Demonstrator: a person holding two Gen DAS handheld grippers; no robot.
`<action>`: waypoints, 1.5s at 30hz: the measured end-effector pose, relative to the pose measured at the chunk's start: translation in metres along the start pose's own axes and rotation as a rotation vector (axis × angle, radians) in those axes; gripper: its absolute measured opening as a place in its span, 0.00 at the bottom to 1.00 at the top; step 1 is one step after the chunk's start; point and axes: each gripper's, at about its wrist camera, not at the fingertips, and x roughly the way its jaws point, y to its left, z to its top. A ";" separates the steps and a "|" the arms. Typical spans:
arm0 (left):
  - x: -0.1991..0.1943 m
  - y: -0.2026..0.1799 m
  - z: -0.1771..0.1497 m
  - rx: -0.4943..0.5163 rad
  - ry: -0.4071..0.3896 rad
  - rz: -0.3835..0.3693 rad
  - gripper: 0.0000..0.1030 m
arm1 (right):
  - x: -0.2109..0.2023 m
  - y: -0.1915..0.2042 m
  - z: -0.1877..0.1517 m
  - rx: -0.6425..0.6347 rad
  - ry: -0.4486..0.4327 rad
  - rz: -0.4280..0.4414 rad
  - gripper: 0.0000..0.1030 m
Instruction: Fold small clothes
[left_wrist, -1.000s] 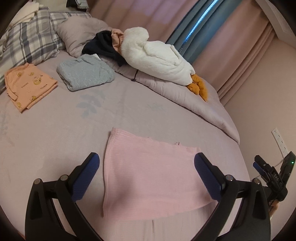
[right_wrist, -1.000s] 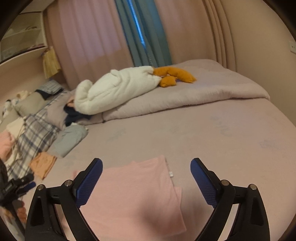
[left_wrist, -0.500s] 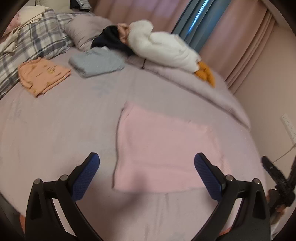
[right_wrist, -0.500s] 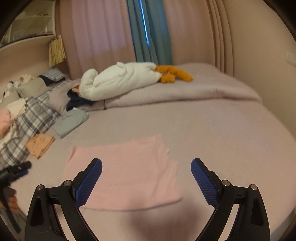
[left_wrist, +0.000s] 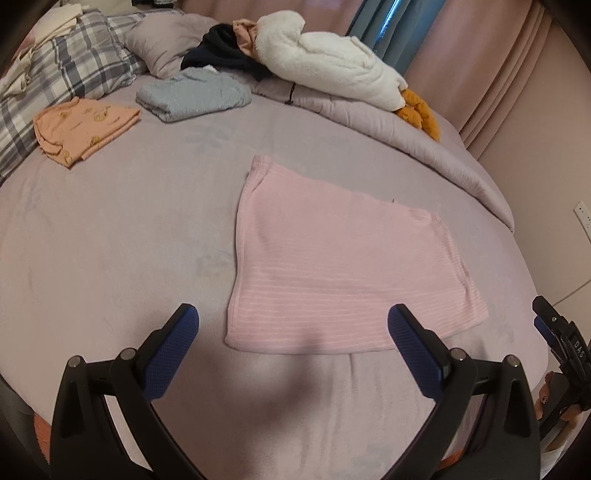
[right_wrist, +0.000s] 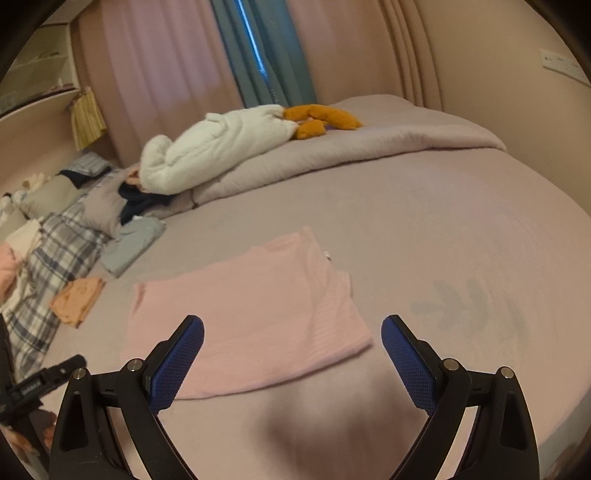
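Pink garment (left_wrist: 332, 266) flat on bed (left_wrist: 110, 240) — both hand-held grippers spread wide, empty; folded grey top (left_wrist: 192, 94) well apart.

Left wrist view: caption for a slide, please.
Open left gripper hovers over a flat pink garment on the bed.

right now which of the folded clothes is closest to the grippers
The pink one, lying flat just ahead of both open grippers. The grey one and the orange one sit far back near the pillows.
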 end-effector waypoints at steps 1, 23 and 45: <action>0.003 0.000 -0.001 0.000 0.005 0.005 0.99 | 0.002 -0.002 -0.002 0.007 0.000 -0.014 0.93; 0.075 0.004 -0.019 0.004 0.154 0.038 0.95 | 0.087 -0.037 -0.039 0.165 0.164 0.044 0.93; 0.066 0.014 -0.015 -0.042 0.147 0.034 0.88 | 0.101 -0.050 -0.008 0.440 0.078 0.192 0.13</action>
